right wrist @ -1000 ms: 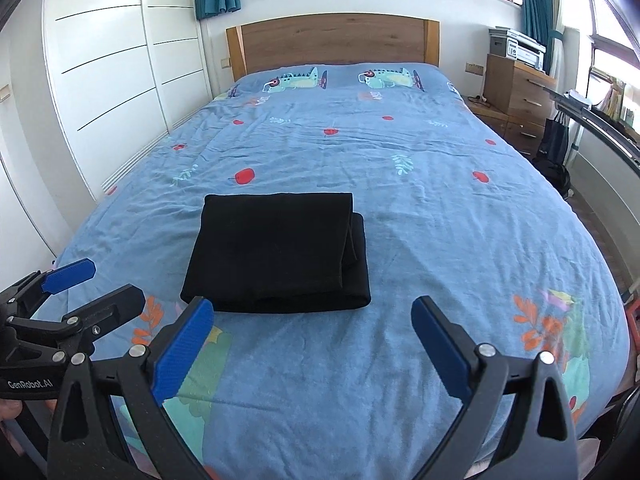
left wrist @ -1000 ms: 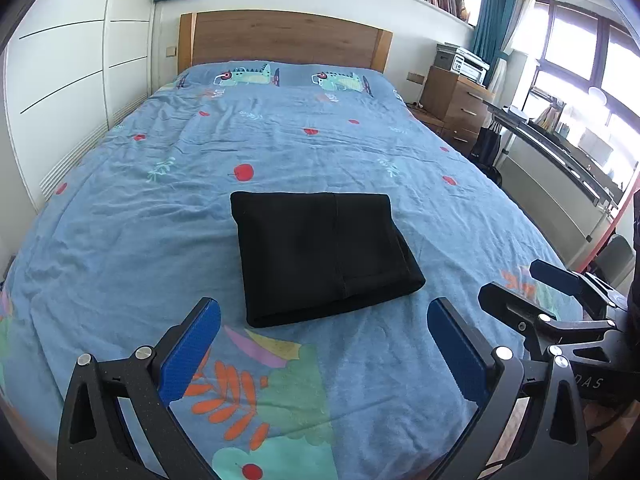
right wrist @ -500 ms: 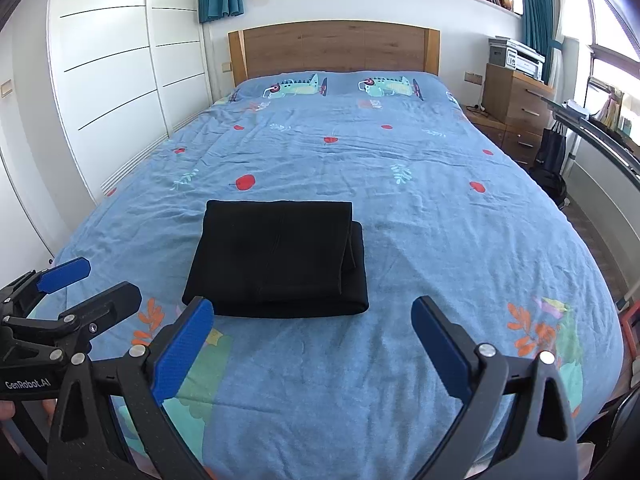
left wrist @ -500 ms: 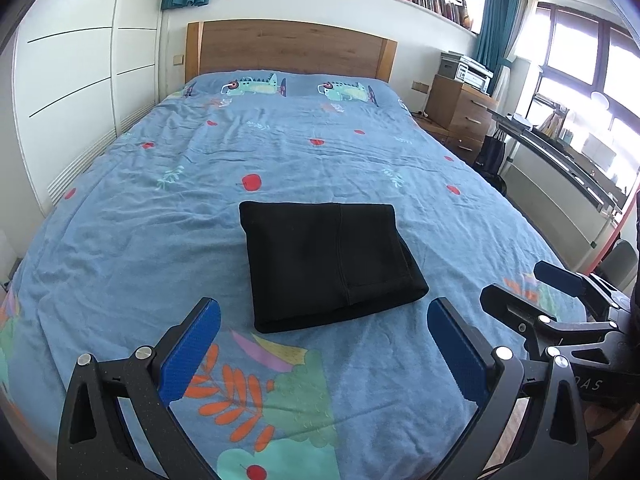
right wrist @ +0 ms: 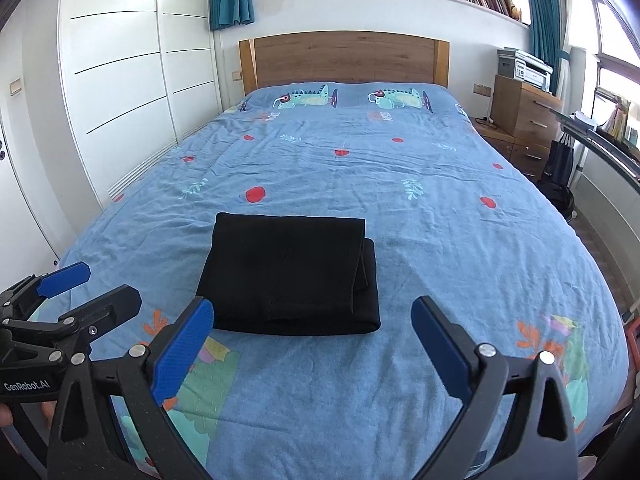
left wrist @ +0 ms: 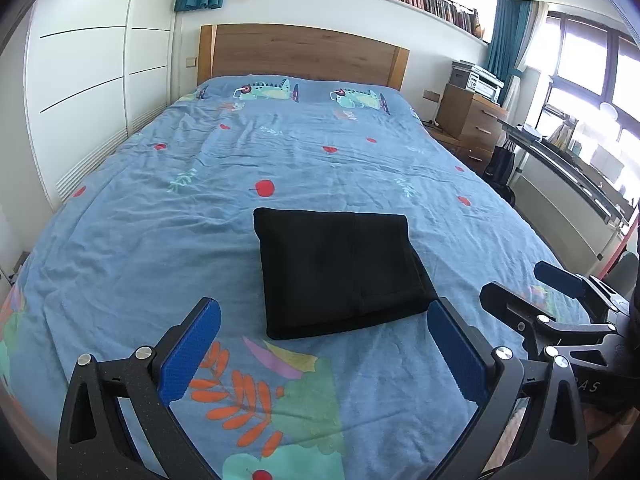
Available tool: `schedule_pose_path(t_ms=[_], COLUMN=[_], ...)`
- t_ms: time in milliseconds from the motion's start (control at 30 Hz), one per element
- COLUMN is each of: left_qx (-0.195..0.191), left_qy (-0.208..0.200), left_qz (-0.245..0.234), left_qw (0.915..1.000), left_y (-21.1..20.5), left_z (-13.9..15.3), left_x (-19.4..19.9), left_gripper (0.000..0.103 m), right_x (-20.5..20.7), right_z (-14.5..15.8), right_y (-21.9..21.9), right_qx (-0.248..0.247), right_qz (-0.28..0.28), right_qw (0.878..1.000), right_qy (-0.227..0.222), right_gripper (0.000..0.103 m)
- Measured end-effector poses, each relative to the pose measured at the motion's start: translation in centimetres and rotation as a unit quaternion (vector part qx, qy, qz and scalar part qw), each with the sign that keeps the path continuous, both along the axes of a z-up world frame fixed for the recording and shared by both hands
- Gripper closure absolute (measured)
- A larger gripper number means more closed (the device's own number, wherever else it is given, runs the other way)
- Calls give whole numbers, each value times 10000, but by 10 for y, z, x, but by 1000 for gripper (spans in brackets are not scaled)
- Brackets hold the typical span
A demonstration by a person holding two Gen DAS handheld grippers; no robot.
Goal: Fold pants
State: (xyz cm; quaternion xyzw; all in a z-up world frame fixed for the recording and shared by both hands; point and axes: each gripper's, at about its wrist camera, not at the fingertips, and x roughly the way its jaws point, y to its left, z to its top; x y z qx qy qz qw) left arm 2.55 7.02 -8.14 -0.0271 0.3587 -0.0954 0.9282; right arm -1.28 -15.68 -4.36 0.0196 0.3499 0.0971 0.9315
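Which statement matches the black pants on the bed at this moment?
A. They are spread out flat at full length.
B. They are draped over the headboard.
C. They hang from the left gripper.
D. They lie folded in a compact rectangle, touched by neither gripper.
D: the black pants lie as a layered rectangle on the blue bedspread, while the left gripper and right gripper are both open and short of them.

Bright daylight floods from the blown-out window [left wrist: 592, 64]; both sharp views bend strongly at dark, vignetted edges.
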Motion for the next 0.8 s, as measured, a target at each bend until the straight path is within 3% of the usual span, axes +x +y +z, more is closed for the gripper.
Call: schedule_pose_path(t_ms=[800], left_qx=[5], left_qy=[-5], left_qz=[0], left_qw=[10000], left_y=[0], left_z=[-1], left_x=[0], left_gripper=[2], right_x=[1], right_z=[-3], right_y=[1], right_qx=[62], right_qz=[-3], right_qw=[10000], right_qy=[38], right_gripper=[0])
